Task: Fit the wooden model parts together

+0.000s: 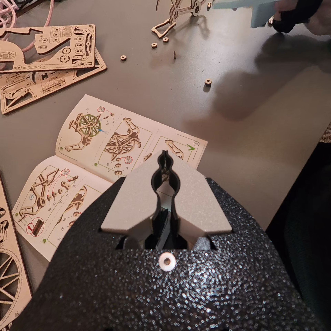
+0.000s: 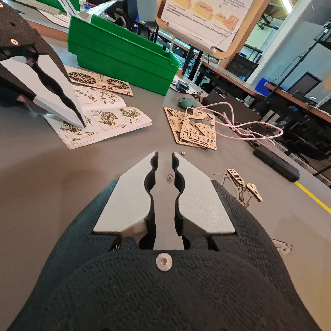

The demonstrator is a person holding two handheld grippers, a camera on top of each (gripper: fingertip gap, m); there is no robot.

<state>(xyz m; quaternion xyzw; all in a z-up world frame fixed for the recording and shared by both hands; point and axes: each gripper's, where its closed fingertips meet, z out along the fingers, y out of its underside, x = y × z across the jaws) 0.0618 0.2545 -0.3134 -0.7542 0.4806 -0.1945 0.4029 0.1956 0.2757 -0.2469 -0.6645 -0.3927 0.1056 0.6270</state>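
My left gripper hangs over the open instruction booklet, its two grey fingers pressed together at the tips. Through the wavy gap between them I make out a small wooden gear-like piece, but I cannot tell whether it is pinched there or only printed on the page below. From the right wrist view the same gripper comes in at ten o'clock with its tip down on the booklet.

My right gripper sits low over the grey table with its jaws apart and nothing between them; a small wooden ring lies on the table in the gap, and another just beyond the right fingertip at twelve o'clock.

The partly built wooden model stands at three o'clock of that gripper, close beside it. In the left view it is at twelve o'clock, with loose wooden rings scattered near it.

Stacked wooden part sheets lie at ten o'clock in the left view, a pink cable looped beside them. A green bin stands at eleven o'clock in the right view, with a wheel sheet in front of it.
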